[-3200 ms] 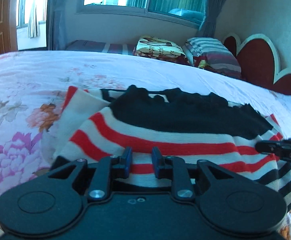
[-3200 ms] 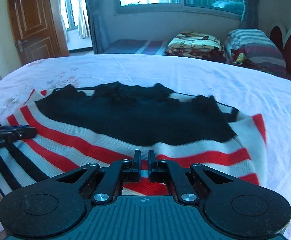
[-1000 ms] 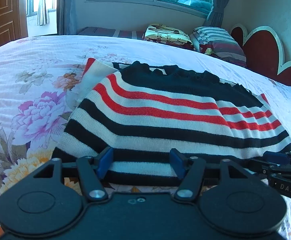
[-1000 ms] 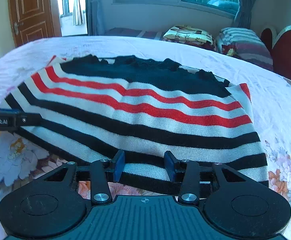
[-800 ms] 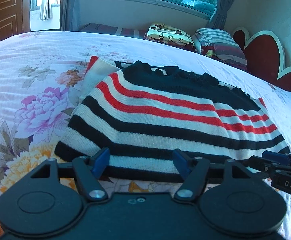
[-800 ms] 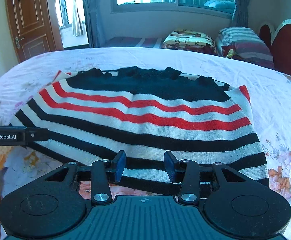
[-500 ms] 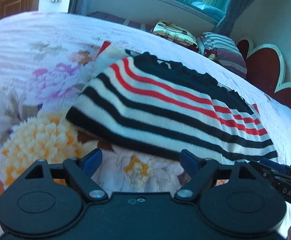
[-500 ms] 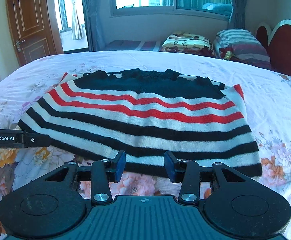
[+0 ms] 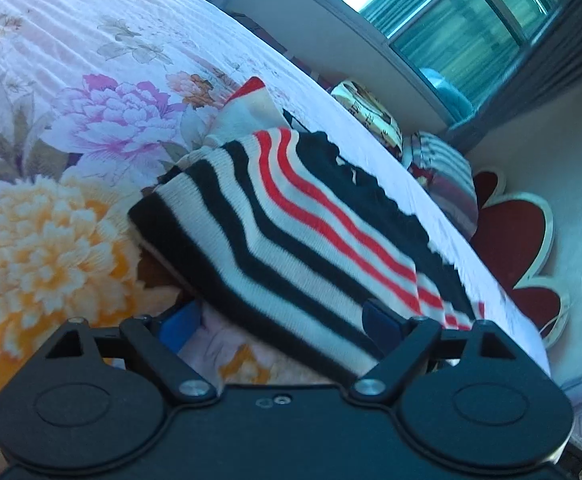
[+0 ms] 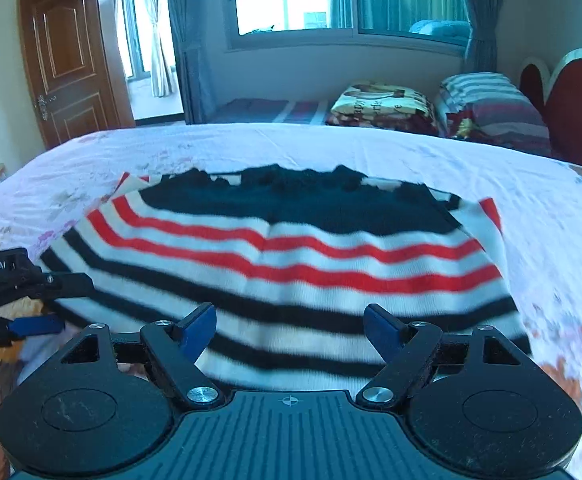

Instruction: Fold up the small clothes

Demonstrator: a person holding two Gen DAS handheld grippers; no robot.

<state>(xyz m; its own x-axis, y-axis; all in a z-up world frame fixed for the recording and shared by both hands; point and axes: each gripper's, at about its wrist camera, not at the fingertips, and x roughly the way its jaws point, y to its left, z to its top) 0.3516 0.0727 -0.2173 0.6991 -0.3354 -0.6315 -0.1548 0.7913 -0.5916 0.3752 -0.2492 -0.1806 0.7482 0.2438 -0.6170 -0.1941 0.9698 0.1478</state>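
Note:
A small striped sweater [image 10: 291,256], white with red and black bands and a black top part, lies folded on the floral bedsheet [image 10: 551,216]. It also shows in the left wrist view [image 9: 291,224]. My left gripper [image 9: 279,320] is open and tilted, with its blue pads at the sweater's near left hem, holding nothing. It also shows at the left edge of the right wrist view [image 10: 47,300]. My right gripper [image 10: 291,328] is open wide over the near hem, empty.
The bedsheet [image 9: 51,216] spreads left of the sweater. Pillows [image 10: 491,108] and a folded blanket [image 10: 383,104] lie at the far side. A red headboard [image 10: 571,108] stands at the right, and a wooden door [image 10: 67,64] at the far left.
Both grippers let go of the hem and drew back. Both have opened wider. The left gripper has tilted and swung toward the sweater's left corner.

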